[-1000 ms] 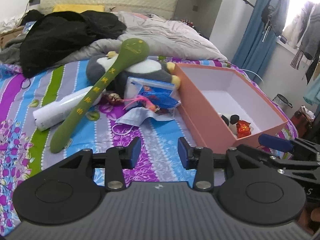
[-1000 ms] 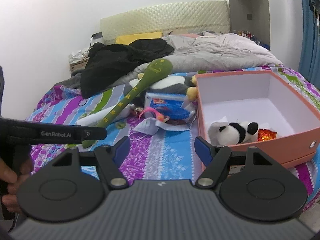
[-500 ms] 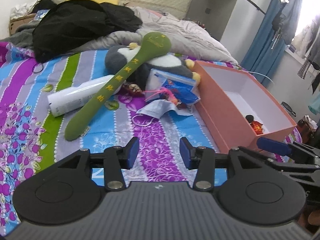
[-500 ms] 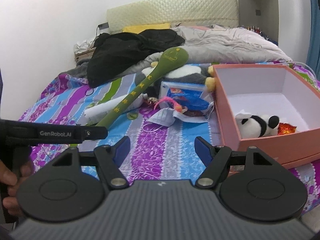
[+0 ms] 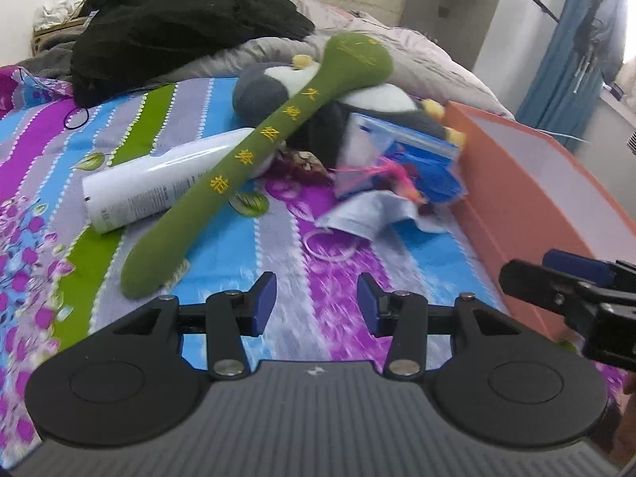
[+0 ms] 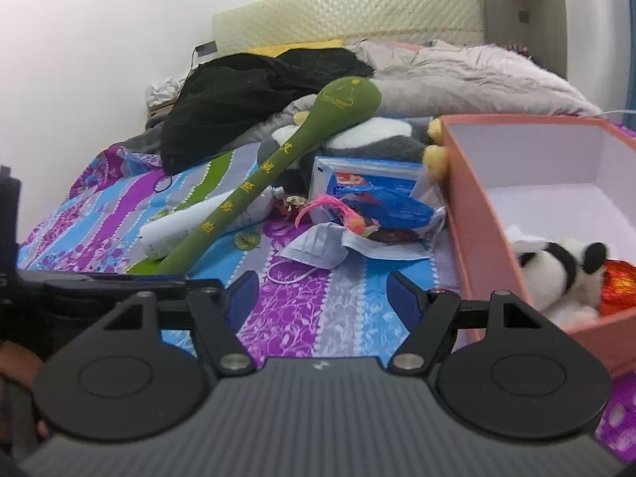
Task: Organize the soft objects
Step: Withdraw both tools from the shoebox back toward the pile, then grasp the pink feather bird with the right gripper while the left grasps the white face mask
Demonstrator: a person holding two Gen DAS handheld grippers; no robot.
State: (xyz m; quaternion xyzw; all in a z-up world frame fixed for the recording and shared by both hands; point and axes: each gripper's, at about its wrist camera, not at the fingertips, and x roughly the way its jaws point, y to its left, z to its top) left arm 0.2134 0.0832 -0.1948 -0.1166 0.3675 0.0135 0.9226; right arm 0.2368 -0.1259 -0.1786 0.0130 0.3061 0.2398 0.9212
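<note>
Closer and lower over the bed (image 5: 47,167) than a second ago in both views: pile of things larger in frame, striped sheet nearer under the fingers. Probably an approach for the next pick, nothing grasped yet.

Left gripper (image 5: 316,304): fingers partly apart, a shade wider than a second ago, nothing between them, only sheet beyond. Right gripper (image 6: 322,298): fingers wide, unchanged, empty too, just left of the near corner of the pink box (image 6: 469,214).

Green plush stick (image 5: 254,159): long, soft, rounded at both ends, yellow stitched marks along its length. Lying slantwise, thin end near and left on the sheet, fat head far, propped on the grey and white plush penguin (image 5: 270,87). Crossing over a white bottle (image 5: 159,187). Likely the nearest soft thing to the left fingers.

Right of that, a blue plastic packet (image 6: 373,187) with a pink feathery bit, and a face mask (image 6: 322,246) nearer, its loop on the sheet.

Already inside the box at the right: small panda plush (image 6: 556,274), beside something red and shiny. Box otherwise roomy, so space left for the stick and penguin.
</note>
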